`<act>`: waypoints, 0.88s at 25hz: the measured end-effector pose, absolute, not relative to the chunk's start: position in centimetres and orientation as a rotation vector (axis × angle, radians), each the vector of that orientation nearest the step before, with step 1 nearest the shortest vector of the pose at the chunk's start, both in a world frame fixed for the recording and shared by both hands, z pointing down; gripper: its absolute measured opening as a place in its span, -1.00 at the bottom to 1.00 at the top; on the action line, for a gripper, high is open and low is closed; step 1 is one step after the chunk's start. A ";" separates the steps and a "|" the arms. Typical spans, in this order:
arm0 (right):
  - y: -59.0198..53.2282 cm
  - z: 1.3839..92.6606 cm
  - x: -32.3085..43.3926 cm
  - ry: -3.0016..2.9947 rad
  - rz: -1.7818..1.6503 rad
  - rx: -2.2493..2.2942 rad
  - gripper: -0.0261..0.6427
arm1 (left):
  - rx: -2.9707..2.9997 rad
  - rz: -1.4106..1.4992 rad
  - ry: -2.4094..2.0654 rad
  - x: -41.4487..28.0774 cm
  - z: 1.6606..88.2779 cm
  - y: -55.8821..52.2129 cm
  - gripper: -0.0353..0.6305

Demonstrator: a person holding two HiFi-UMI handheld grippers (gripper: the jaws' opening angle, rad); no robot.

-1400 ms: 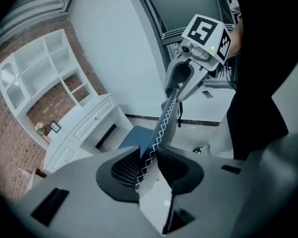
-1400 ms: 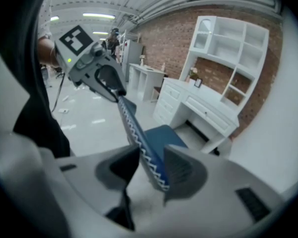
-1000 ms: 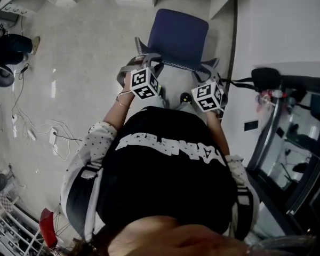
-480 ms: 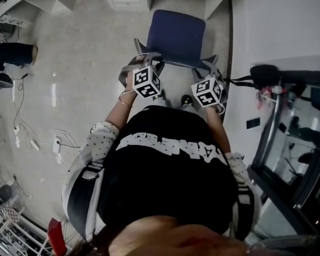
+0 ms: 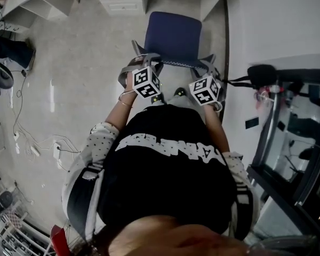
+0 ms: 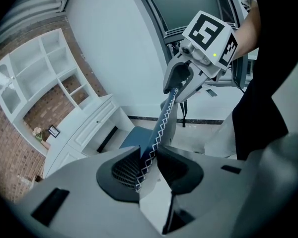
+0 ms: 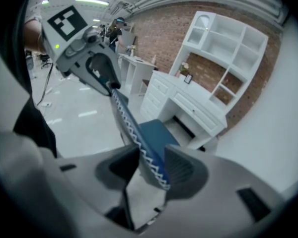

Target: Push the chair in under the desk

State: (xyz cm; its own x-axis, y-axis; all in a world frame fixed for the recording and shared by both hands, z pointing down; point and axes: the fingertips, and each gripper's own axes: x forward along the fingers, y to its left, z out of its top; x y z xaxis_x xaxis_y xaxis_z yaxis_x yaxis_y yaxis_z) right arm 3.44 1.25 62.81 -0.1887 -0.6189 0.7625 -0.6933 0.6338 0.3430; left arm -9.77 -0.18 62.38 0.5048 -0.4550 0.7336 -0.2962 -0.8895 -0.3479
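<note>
L gripper (image 6: 148, 165) has the L end of the backrest (image 5: 177, 63) top edge btwn its jaws, R gripper (image 7: 150, 168) has the R end, pads touching it on both sides; edge runs across from one gripper to the other. Seat (image 5: 173, 33) lies just ahead of & below both grippers, beyond the backrest. Desk (image 7: 194, 109) stands further ahead past the seat, seat's front edge short of it; shelf unit (image 7: 233, 46) sits on top of desk. Wall (image 5: 277, 20) near on R of R gripper. Cables (image 5: 34, 143) on floor well off to L of & behind L gripper. Person's torso (image 5: 170, 180) directly behind both
</note>
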 end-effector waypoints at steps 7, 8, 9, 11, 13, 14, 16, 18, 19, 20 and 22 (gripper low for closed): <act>0.0 63.0 3.9 -1.888 0.099 1.030 -0.39 | -2.564 -1.351 0.645 -9.3 62.3 -1.4 -0.49; -0.2 63.0 3.9 -1.890 0.100 1.027 -0.39 | -2.562 -1.351 0.650 -9.2 62.3 -1.6 -0.49; -0.4 63.0 3.9 -1.894 0.099 1.022 -0.39 | -2.559 -1.351 0.656 -9.2 62.3 -1.8 -0.49; -1.0 63.1 3.8 -1.907 0.094 1.011 -0.39 | -2.550 -1.358 0.675 -9.3 62.4 -2.5 -0.49; -1.8 63.1 3.7 -1.916 0.086 1.012 -0.39 | -2.543 -1.365 0.695 -9.3 62.5 -3.4 -0.48; -2.3 63.1 3.7 -1.918 0.082 1.016 -0.39 | -2.542 -1.368 0.702 -9.4 62.5 -3.9 -0.47; -3.2 63.1 3.7 -1.921 0.077 1.016 -0.39 | -2.540 -1.379 0.710 -9.3 62.5 -4.9 -0.47; -3.9 63.1 3.7 -1.926 0.083 1.002 -0.40 | -2.532 -1.394 0.714 -9.3 62.5 -5.7 -0.47; -4.3 63.1 3.7 -1.931 0.087 0.994 -0.40 | -2.531 -1.398 0.717 -9.3 62.6 -6.0 -0.47; -4.6 63.2 3.7 -1.937 0.089 0.990 -0.40 | -2.533 -1.398 0.720 -9.3 62.6 -6.4 -0.46; -5.3 63.3 3.8 -1.950 0.086 0.985 -0.40 | -2.543 -1.402 0.724 -9.1 62.7 -7.1 -0.46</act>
